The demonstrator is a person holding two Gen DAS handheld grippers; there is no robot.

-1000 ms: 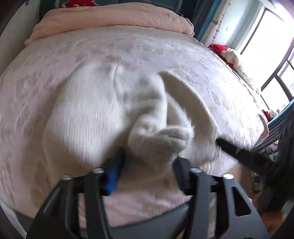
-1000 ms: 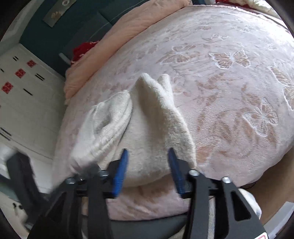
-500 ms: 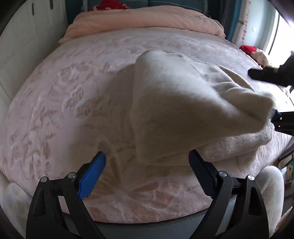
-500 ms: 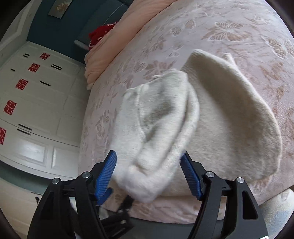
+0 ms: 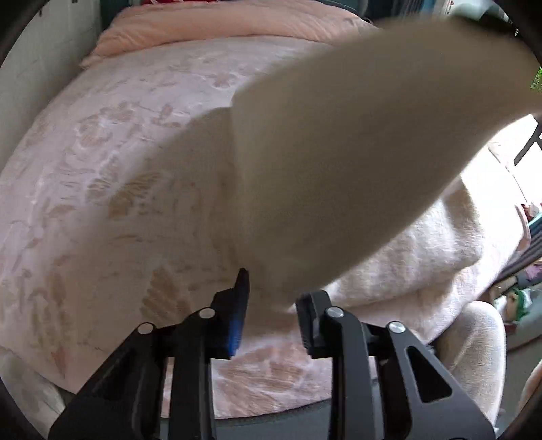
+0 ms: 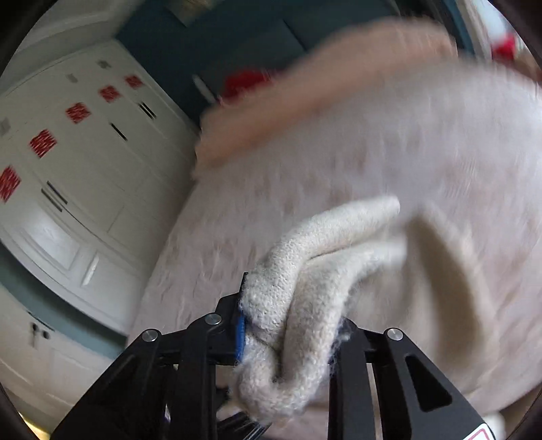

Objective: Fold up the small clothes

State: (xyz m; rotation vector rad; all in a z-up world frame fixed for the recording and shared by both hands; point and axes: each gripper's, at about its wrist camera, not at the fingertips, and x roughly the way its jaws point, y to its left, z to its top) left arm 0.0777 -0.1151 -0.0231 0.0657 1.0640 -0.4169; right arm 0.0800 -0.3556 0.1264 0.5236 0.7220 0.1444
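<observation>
The left gripper (image 5: 272, 304) pointed steeply down at the bed. Its 2 black fingers were closing, with the near corner of the cream knitted fluffy garment (image 5: 338, 162) between them; the cloth filled the gap, and the blue-padded finger (image 5: 237, 321) touched its left edge. From that corner the garment rose as a broad, blurred flap toward the upper right of the left wrist view. A lower layer of it lay on the bed to the right, its fuzzy pile clearly visible.

The right gripper (image 6: 288, 342) pointed moderately downward. Its 2 fingers were closing and pinched a bunched, folded edge of the same garment (image 6: 305, 298). The knit there showed a coarse looped texture with loose fibres at the pad edges. A rolled hem ran from the grip up and to the right, and the remaining cloth draped away to the right, blurred.

The pale pink bedspread with an embossed butterfly and flower pattern (image 5: 118, 169) covered the bed under the garment. A peach-coloured folded quilt (image 5: 220, 23) lay across the far end. A white panelled wardrobe with red square stickers (image 6: 67, 152) stood at the left of the right wrist view.
</observation>
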